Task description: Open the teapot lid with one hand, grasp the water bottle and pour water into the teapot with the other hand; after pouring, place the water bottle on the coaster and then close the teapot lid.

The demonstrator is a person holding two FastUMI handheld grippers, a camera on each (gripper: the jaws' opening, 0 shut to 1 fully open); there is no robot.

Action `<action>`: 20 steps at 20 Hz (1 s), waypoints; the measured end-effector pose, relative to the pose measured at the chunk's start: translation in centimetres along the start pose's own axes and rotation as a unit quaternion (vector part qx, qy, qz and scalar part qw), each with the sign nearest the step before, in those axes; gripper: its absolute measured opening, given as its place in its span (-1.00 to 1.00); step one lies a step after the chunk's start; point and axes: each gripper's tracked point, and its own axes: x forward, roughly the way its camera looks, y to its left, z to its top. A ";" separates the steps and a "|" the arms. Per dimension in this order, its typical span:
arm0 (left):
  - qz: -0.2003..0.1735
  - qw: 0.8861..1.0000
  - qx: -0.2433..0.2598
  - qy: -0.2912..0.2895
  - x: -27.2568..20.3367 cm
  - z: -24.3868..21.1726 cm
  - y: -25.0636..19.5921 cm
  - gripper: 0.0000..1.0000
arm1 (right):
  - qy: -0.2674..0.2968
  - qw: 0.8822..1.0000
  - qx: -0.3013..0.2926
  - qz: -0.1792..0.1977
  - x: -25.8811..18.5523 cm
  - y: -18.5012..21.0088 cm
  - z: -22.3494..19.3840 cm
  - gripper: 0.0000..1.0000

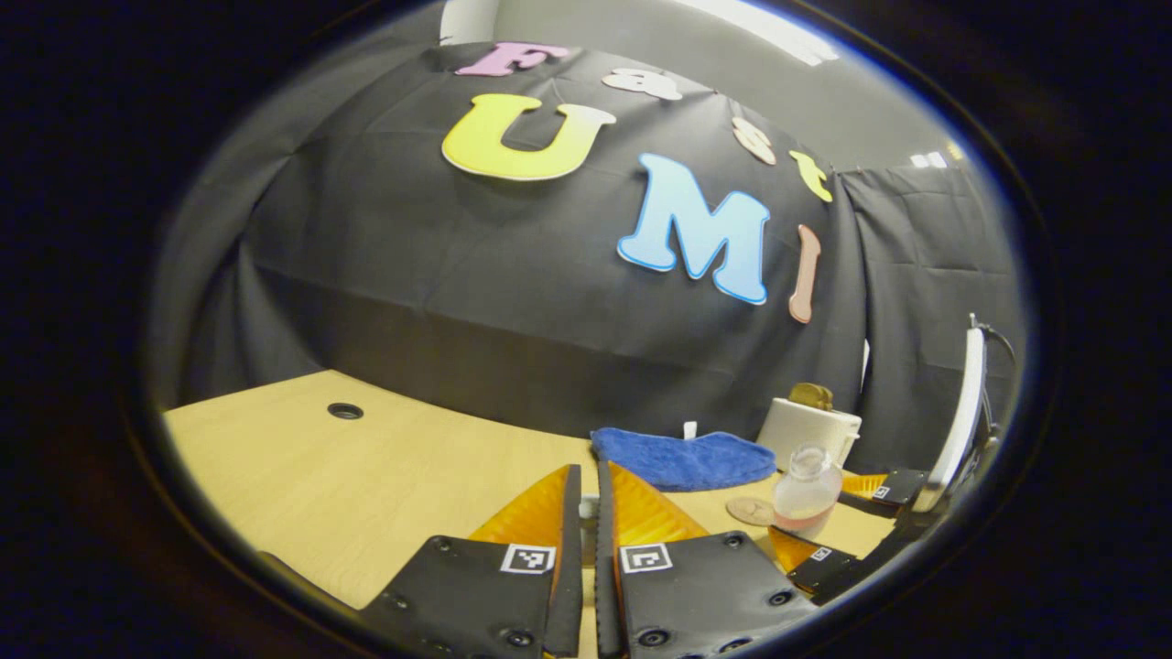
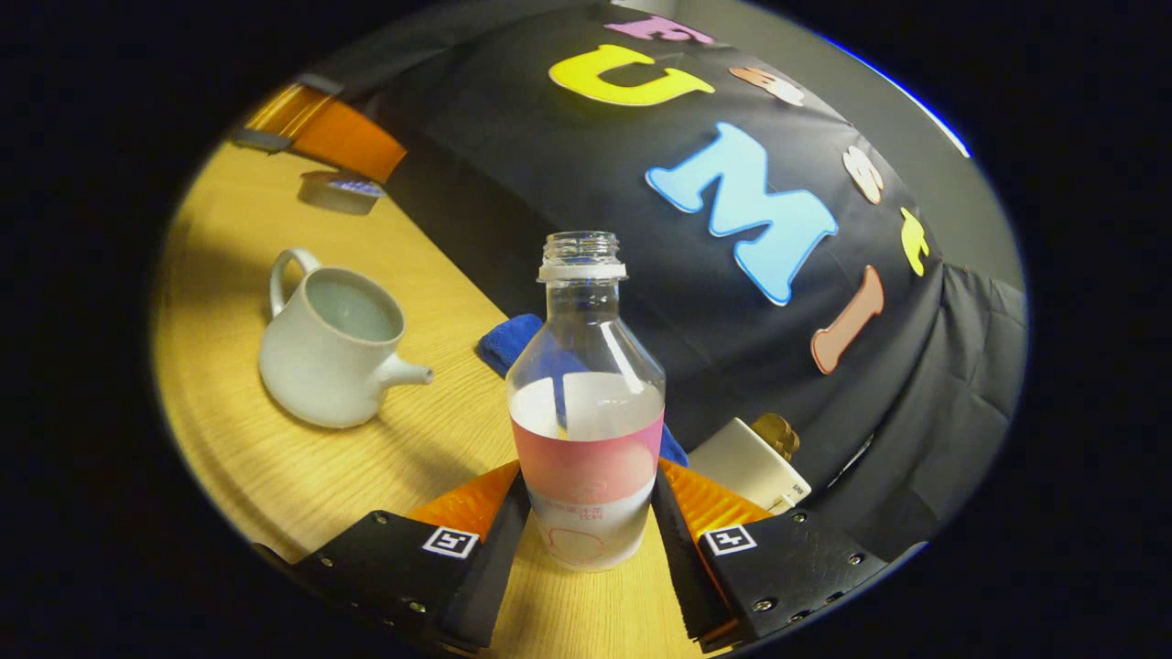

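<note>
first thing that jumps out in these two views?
In the right gripper view, the uncapped water bottle stands dead centre with the right gripper jaws on both its sides. Left of it sits the white teapot, lid off, water visible inside. In the left gripper view the left gripper has its jaws nearly closed on something small above the wooden table.

I count one water bottle (image 2: 586, 403) between my right fingers, one open teapot (image 2: 331, 348) off to its left, one blue cloth (image 2: 513, 348) behind, one white box (image 2: 749, 465) to the right, and one coaster (image 1: 751, 510).
</note>
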 end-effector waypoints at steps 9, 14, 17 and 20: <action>0.015 1.000 -0.014 -0.004 0.2 0.1 2.6 -0.75 | -0.035 0.986 -0.160 -0.023 0.0 -1.6 2.6 0.48; 0.014 0.999 -0.030 -0.004 0.4 -0.1 3.1 -0.74 | -0.040 0.968 -0.244 -0.029 0.1 -2.1 3.2 0.48; 0.019 0.999 -0.039 -0.004 0.3 -0.1 3.8 -0.75 | -0.038 0.957 -0.285 -0.038 0.3 -2.8 3.3 0.48; 0.022 0.998 -0.051 -0.003 0.4 -0.3 4.3 -0.75 | -0.041 0.942 -0.330 -0.044 0.5 -3.1 3.5 0.48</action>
